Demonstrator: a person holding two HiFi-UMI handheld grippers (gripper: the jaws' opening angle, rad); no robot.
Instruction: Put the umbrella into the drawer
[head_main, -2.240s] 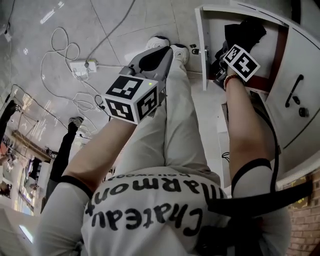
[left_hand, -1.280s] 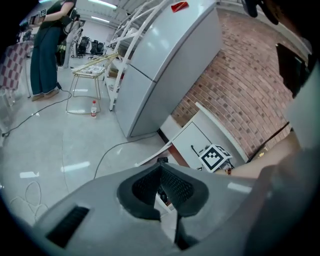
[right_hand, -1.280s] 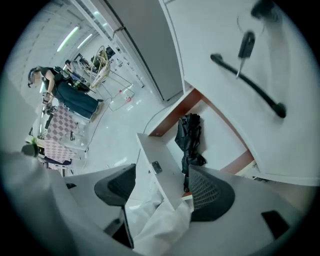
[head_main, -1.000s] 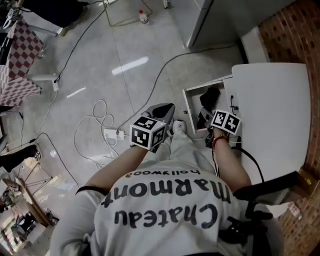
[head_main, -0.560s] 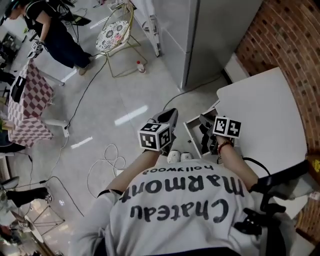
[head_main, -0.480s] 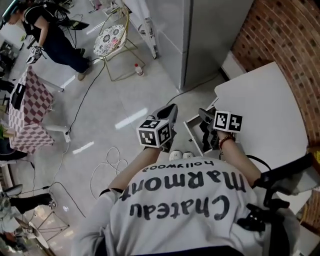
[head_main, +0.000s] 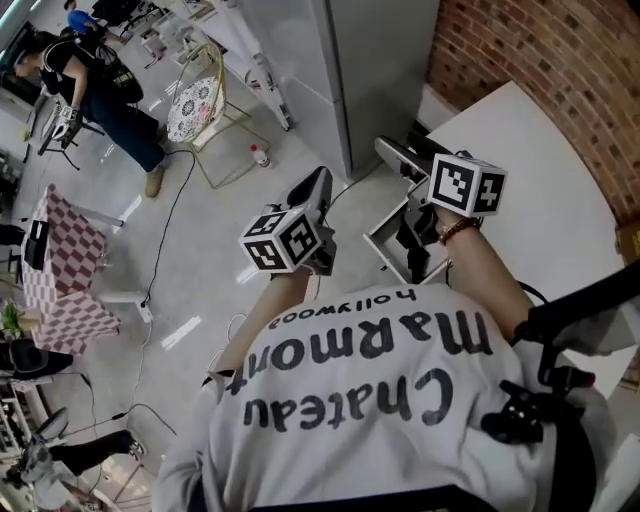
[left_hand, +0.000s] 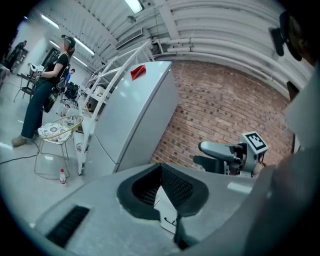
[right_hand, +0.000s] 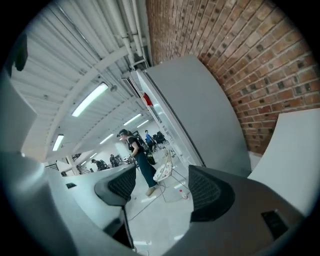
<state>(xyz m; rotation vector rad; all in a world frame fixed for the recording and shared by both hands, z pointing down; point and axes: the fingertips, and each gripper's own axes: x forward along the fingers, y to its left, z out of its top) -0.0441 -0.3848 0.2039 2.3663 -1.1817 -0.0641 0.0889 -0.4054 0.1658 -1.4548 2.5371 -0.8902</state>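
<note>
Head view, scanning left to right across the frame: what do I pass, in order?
checkered table → floral chair → left gripper → right gripper → white cabinet top

Drawer (head_main: 385, 255): white, shallow, pulled open. It sticks out of the cabinet side just under the white tabletop (head_main: 545, 180) edge, open end facing approx 9 o'clock in head view. It sits right of centre there, approx 1 o'clock from the shirt's lettering. Umbrella (head_main: 412, 240): black, folded, compact, lying inside the open drawer toward its 3 o'clock side. Only part of it shows, so exact pose & which end points where can't be told.
</note>
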